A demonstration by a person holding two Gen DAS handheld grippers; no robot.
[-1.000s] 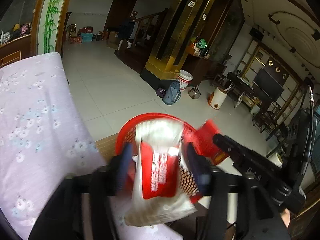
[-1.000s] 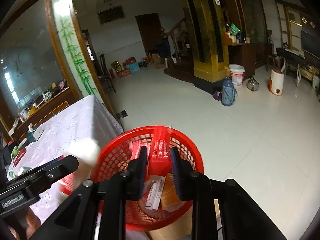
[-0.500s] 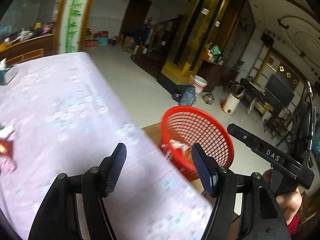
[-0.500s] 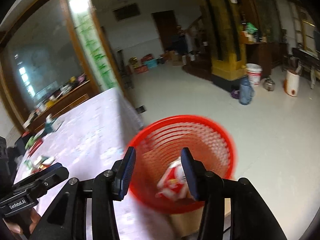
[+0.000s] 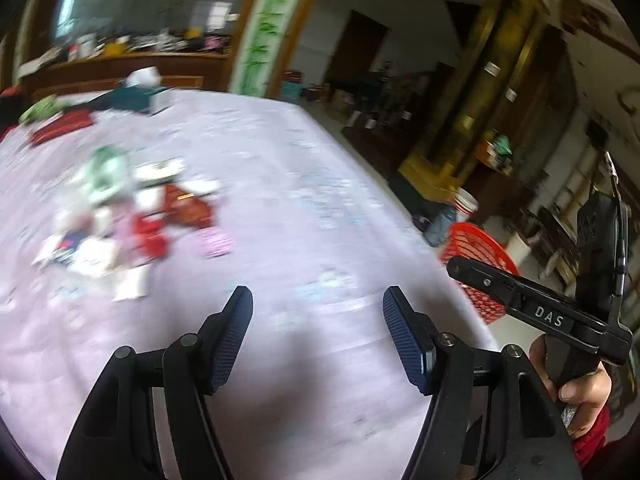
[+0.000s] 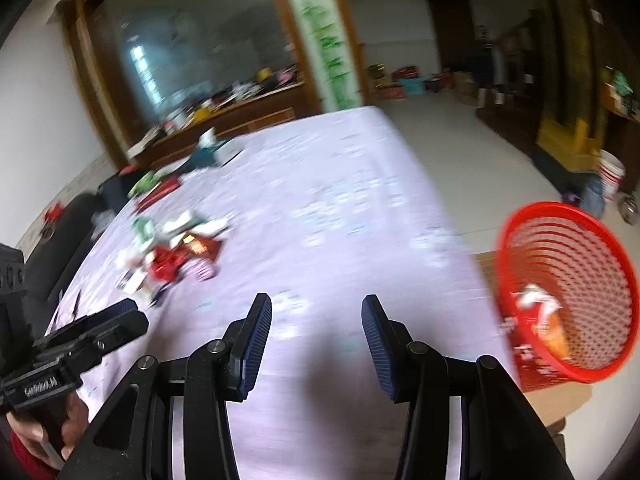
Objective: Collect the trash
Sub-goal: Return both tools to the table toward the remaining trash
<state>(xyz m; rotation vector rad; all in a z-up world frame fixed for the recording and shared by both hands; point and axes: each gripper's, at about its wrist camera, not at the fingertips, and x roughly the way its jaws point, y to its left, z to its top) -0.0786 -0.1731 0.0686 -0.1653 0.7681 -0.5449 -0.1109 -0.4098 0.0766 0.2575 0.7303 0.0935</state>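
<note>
Trash pile (image 5: 132,216) well ahead-left of both empty, spread jaws, table (image 5: 304,200)

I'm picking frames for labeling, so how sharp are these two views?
Left wrist: trash pile and tablecloth smeared by motion blur, left gripper crisp. Right wrist: red basket streaked, right gripper sharp; fisheye bends both.

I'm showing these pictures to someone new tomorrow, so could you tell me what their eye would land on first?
Probably the bright red mesh basket beside the table's right edge, with wrappers already inside. Next, the blurred pile of wrappers lying on the lilac tablecloth toward its left side. In the foreground, the left gripper and right gripper both hang open and empty over bare cloth.
</note>
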